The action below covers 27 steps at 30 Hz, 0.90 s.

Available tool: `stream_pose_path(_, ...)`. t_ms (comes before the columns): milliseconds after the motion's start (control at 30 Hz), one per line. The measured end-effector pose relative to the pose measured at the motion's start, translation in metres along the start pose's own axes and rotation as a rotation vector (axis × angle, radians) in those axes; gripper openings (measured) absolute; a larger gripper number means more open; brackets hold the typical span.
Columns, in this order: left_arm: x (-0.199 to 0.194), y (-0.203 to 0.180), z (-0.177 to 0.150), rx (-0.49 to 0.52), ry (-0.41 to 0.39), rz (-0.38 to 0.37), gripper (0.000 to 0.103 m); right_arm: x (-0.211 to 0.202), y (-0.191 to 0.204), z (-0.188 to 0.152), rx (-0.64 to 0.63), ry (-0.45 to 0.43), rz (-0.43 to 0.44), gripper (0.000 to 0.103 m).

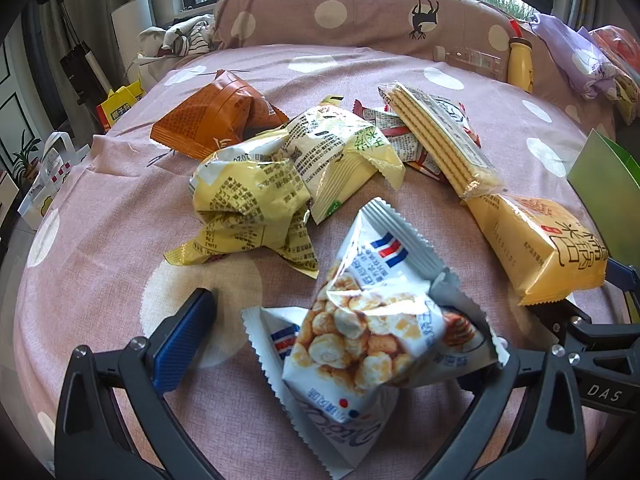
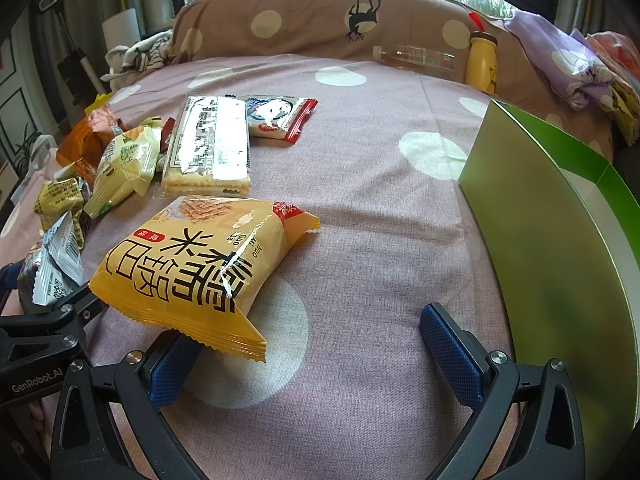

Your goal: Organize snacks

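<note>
Snack packets lie on a pink dotted bedsheet. My left gripper is open around a white-and-blue popcorn bag; its right finger is hidden behind the bag. Beyond it lie crumpled yellow bags, an orange-brown bag and a wafer pack. My right gripper is open, with a yellow rice-cracker bag lying over its left finger. That bag also shows in the left wrist view. A green box stands to the right.
The wafer pack and a red-edged white packet lie farther back. A padded headboard, a clear bottle and a yellow bottle line the far edge. Purple cloth sits at far right.
</note>
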State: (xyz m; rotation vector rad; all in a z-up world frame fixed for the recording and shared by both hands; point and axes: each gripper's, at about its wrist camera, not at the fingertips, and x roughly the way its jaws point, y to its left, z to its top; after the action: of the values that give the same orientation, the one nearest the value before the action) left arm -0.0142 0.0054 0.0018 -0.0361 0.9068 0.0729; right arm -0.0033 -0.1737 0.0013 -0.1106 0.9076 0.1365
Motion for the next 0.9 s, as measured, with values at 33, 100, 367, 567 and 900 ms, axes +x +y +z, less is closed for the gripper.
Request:
stream_pose_path(33, 0.000, 0.000, 0.000, -0.001, 0.000, 0.000, 0.103, 0.000, 0.000, 0.000, 0.000, 0.000, 0.000, 0.102)
stream_pose_path(100, 0.000, 0.000, 0.000, -0.001, 0.000, -0.001, 0.103, 0.000, 0.000, 0.000, 0.000, 0.000, 0.000, 0.102)
stream_pose_path(367, 0.000, 0.000, 0.000, -0.001, -0.001, 0.000, 0.103, 0.000, 0.000, 0.000, 0.000, 0.000, 0.000, 0.102)
stream_pose_path(567, 0.000, 0.000, 0.000, 0.001, 0.005, -0.001, 0.103, 0.000, 0.000, 0.000, 0.000, 0.001, 0.000, 0.102)
stream_pose_path(900, -0.015, 0.003, -0.001, -0.010, 0.075, -0.032, 0.101, 0.000, 0.000, 0.000, -0.003, 0.003, -0.006, 0.102)
